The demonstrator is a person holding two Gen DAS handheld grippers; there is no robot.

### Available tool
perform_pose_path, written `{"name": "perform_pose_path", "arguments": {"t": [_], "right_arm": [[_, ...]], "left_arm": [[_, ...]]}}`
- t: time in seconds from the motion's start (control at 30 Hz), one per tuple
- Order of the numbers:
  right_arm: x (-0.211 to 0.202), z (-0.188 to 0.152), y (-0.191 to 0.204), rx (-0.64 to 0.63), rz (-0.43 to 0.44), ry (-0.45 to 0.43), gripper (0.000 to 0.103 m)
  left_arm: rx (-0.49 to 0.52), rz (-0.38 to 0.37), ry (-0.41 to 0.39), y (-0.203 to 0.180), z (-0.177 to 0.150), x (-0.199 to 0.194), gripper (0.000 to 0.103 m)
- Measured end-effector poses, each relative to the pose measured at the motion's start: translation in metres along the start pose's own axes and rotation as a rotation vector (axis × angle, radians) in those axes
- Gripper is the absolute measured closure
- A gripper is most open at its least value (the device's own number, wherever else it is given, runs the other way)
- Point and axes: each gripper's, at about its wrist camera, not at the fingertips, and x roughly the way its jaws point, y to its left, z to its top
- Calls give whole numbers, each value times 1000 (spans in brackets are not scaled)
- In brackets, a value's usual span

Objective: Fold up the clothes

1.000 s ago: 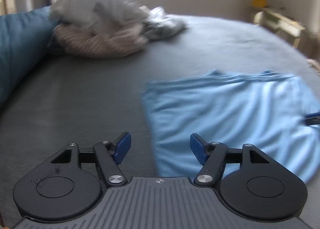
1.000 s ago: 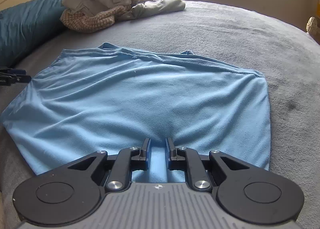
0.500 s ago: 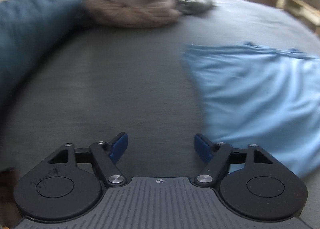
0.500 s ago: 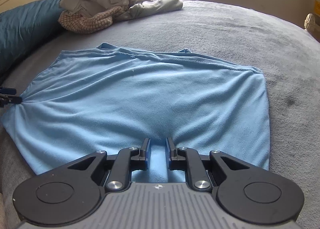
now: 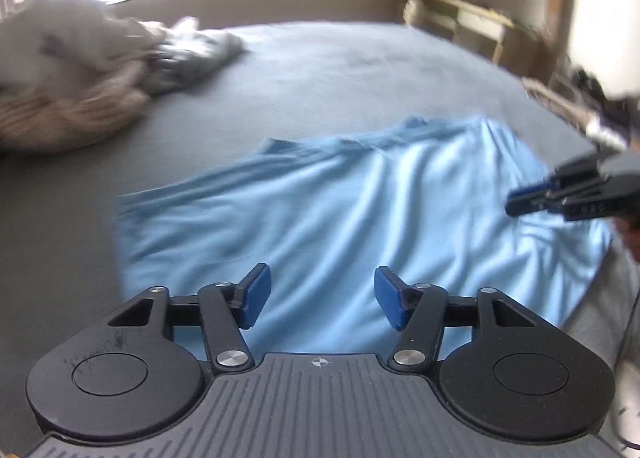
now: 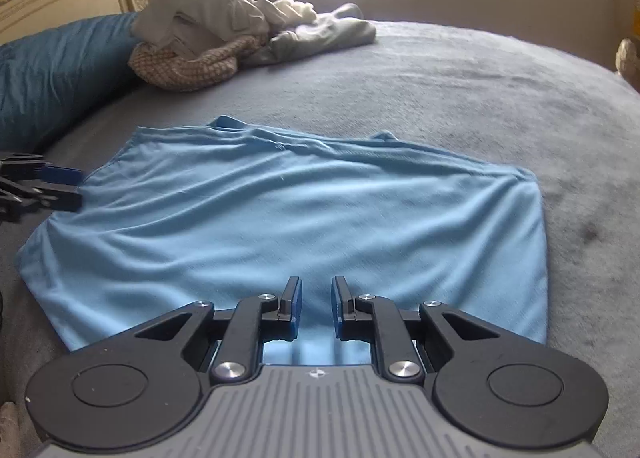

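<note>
**Q:** Bedroom laundry scene, mid-fold: what changed in the last second?

**A:** Left gripper [image 5: 319,302], jaws wide and empty, has swung back from the bare grey bed [image 6: 460,90] at the garment's side; it now hovers over the near edge of the light-blue shirt [image 5: 340,218]. Right gripper [image 6: 313,308] has kept its place, jaws narrow with a ridge of the blue cloth gathered between them.

**Q:** And the shirt itself?

**A:** Spread across the bed, wrinkled, its far edge looking doubled over; the pile of other clothes [image 6: 224,38] lies well apart by the blue pillow [image 6: 60,70].

**Q:** Meaning for the fold?

**A:** Likely the left is lining up a second hold on the near edge, so both ends can move together.
</note>
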Motion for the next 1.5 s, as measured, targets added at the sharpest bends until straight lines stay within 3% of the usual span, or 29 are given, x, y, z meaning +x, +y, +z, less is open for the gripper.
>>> {"name": "perform_pose_path", "arguments": {"t": [0.1,0.2,0.3,0.4,0.53,0.63,0.7,0.8,0.87,0.97,1.03,1.13,1.2,1.27,1.33,1.4,1.5], "right_arm": [[6,-3,-5,4,-6,11,88],[3,-4,-27,44,-73,8,89],[-5,3,-57,118,-150,-24,88],[-1,17,-62,146,-122,-50,88],[29,34,-19,42,58,-40,88],[56,42,8,-20,127,-23,88],[64,50,-1,-1,78,-43,89],[70,63,-22,58,3,-77,88],[64,68,-39,109,-11,-94,88],[62,65,-27,55,86,-72,88],[72,67,-23,46,94,-71,88],[88,71,-18,40,95,-73,89],[99,73,-16,36,96,-75,89],[101,82,-32,103,75,-92,89],[101,87,-39,144,74,-99,88],[106,91,-36,145,72,-99,88],[114,97,-31,146,69,-100,88]], "left_arm": [[-57,83,35,18,-8,18,48],[-210,120,-16,49,-6,5,49],[-235,198,-59,63,1,-8,49],[-188,103,-106,47,12,-10,48],[46,-77,-84,-11,21,16,47],[174,-56,-57,-30,21,45,47],[121,4,-74,-12,27,55,41],[-97,54,-93,31,38,53,45],[-152,66,-111,45,42,47,45],[-130,-35,-133,34,46,43,43],[-65,-111,-109,14,46,56,42],[67,-29,-76,-5,43,80,42],[17,-5,-103,9,47,84,42],[-117,9,-106,32,55,81,44],[-174,-11,-120,45,57,73,42],[-135,-12,-115,43,58,73,42],[-48,69,-102,36,59,89,42]]}}
